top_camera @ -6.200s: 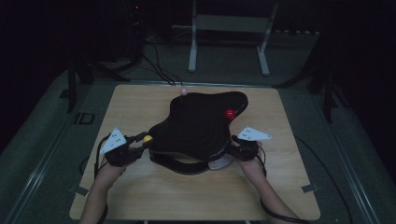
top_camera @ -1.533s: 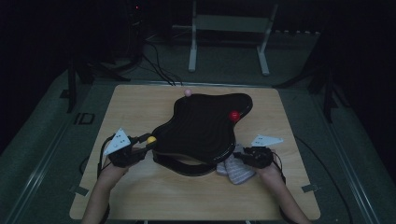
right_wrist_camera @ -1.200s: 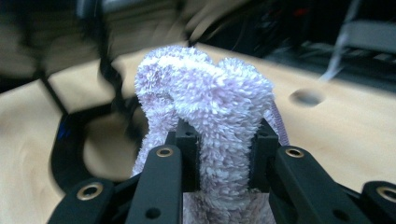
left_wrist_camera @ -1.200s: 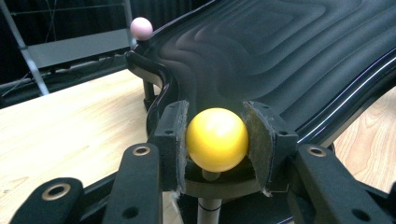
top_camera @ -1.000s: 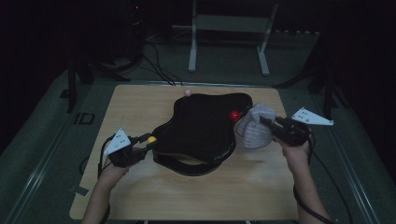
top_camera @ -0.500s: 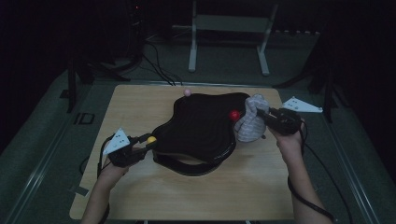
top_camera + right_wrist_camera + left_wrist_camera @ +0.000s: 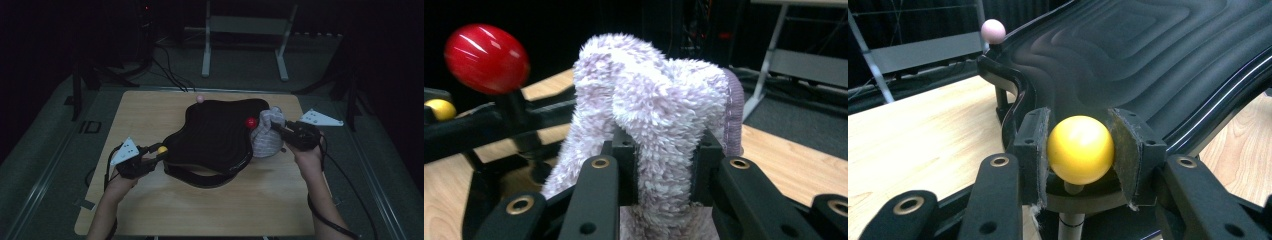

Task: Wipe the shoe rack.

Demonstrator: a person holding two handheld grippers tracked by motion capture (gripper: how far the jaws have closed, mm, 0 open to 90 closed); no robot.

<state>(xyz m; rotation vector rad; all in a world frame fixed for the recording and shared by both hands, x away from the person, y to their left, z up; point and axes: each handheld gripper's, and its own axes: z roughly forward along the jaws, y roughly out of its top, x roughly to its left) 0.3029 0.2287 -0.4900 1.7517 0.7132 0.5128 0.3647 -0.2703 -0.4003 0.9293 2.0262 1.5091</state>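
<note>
The left gripper (image 7: pixel 1080 150) clamps the yellow knob (image 7: pixel 1080 149) of the black tray (image 7: pixel 212 137), steadying it. The right gripper (image 7: pixel 663 150), jaws pinched on a fluffy lilac cloth (image 7: pixel 659 135), holds it beside the red knob (image 7: pixel 486 58). Wiping seems in hand; next, the cloth likely needs lowering onto the tray.

Dark room; wooden table (image 7: pixel 150 110) on grey floor (image 7: pixel 40 135); metal stand (image 7: pixel 245 30) behind.

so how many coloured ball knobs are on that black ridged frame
3. The yellow ball knob sits between the left gripper jaws, the pink ball knob at the far edge, the red ball knob beside the fluffy lilac cloth. Others may be hidden.
</note>
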